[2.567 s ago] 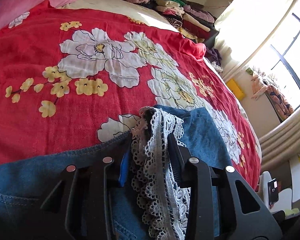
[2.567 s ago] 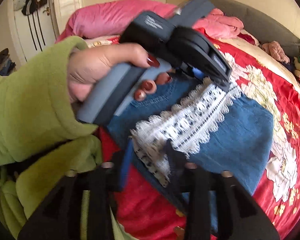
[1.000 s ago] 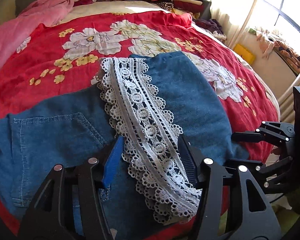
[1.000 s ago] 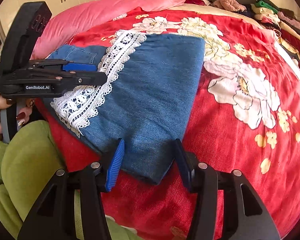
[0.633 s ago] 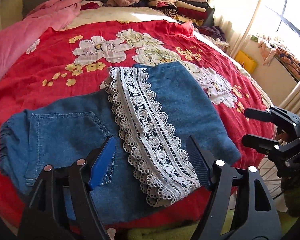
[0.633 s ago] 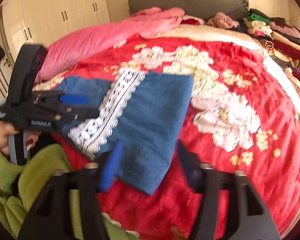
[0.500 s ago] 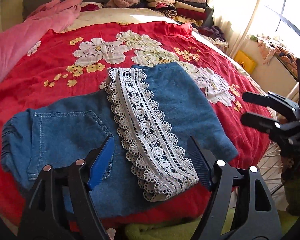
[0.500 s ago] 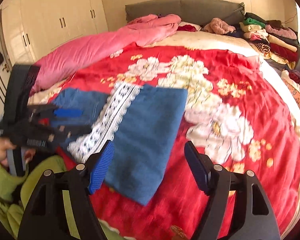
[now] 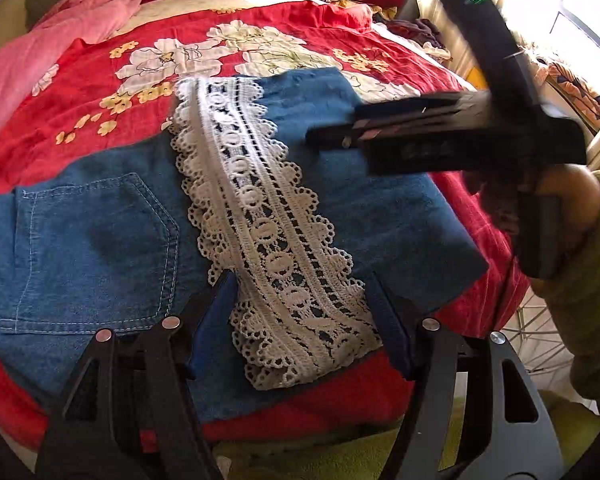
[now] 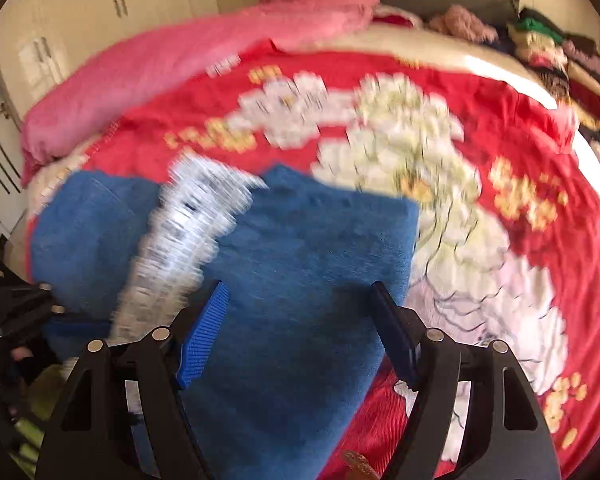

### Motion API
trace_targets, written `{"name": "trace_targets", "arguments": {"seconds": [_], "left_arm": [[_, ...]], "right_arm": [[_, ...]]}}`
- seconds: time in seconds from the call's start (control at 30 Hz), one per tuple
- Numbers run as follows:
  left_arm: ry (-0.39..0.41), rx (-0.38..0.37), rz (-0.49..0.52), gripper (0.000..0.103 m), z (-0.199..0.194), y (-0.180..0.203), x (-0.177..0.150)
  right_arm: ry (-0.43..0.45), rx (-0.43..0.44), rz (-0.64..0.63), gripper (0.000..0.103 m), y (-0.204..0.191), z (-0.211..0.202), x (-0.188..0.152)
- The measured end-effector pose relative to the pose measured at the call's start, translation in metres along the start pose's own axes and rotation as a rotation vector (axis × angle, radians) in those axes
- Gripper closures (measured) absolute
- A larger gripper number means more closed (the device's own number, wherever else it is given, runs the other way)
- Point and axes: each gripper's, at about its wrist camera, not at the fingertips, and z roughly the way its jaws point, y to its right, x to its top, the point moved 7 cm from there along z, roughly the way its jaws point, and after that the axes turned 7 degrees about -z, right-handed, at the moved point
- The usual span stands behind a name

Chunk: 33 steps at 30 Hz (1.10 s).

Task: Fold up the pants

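1. Folding pants (image 9: 100, 240): one fold is down, and I've got them flat on the red bedspread (image 9: 80, 92), lace hem (image 9: 268, 240) on top.
2. Left gripper (image 9: 300, 308) jaws closing, empty, straddling the lace. Right gripper (image 10: 300, 320) spread over denim, gripping nothing.
3. Next, I think: pinch an edge and fold across.
4. Left view shows the back pocket (image 9: 96, 248) sharply; right view is blurred.

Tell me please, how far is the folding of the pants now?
Done: the denim pants lie folded once on the red bedspread, lace hem on top. In hand: nothing; the left gripper is closing over the lace without pressing it, and the right gripper hangs open. Left: probably another fold.
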Motion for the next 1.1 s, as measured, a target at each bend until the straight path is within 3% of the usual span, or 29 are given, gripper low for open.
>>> {"name": "trace_targets", "arguments": {"seconds": [0.1,0.33,0.47,0.5,0.53,0.57,0.8,1.1], "left_arm": [[-0.002,-0.002,-0.006,0.044,-0.001,0.0,0.0],[0.022,0.008,-0.018,0.043,-0.014,-0.002,0.004],[0.05,0.017,-0.026,0.034,-0.026,-0.003,0.008],[0.061,0.018,-0.026,0.031,-0.031,-0.003,0.009],[0.071,0.023,-0.027,0.03,-0.034,-0.003,0.01],[0.08,0.028,-0.026,0.026,-0.038,-0.004,0.011],[0.147,0.064,-0.025,0.01,-0.069,-0.007,0.015],[0.205,0.107,-0.049,0.01,-0.1,-0.021,0.008]], "right_arm": [[0.017,-0.011,-0.009,0.031,-0.002,-0.001,0.0],[0.156,-0.004,0.069,0.031,0.011,-0.062,0.001],[0.205,-0.023,0.086,0.031,0.014,-0.089,0.0],[0.214,-0.023,0.088,0.029,0.014,-0.095,0.0],[0.225,-0.023,0.091,0.011,0.013,-0.101,0.0],[0.245,-0.029,0.095,0.006,0.012,-0.108,0.001],[0.322,-0.03,0.064,0.005,-0.004,-0.146,0.02],[0.357,-0.023,-0.007,0.005,-0.042,-0.168,0.045]]}}
